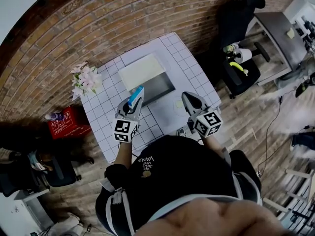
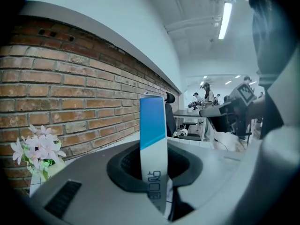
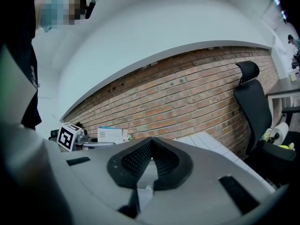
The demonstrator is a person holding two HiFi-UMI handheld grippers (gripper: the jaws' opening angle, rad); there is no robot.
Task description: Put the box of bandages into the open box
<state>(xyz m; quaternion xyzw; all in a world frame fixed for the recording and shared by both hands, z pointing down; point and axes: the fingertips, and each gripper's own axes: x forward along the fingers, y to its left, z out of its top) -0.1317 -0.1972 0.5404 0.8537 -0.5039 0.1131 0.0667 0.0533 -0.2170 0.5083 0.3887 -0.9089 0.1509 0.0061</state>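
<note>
The box of bandages point(image 1: 136, 96) is slim, blue on top and white below, and stands upright between the jaws of my left gripper point(image 1: 133, 103), which is shut on it. In the left gripper view the bandage box point(image 2: 153, 139) rises from the jaws of the left gripper point(image 2: 155, 170). It hangs at the near left corner of the open box point(image 1: 160, 88), whose cream lid point(image 1: 141, 70) is folded back on the white tiled table point(image 1: 192, 68). My right gripper point(image 1: 193, 102) hovers to the right of the open box, shut and empty point(image 3: 150, 146).
A bunch of pink flowers point(image 1: 84, 79) stands at the table's left corner, with a red crate point(image 1: 69, 123) on the floor beside it. A black office chair point(image 1: 236, 38) and a grey desk point(image 1: 278, 38) stand to the right. A brick wall runs behind the table.
</note>
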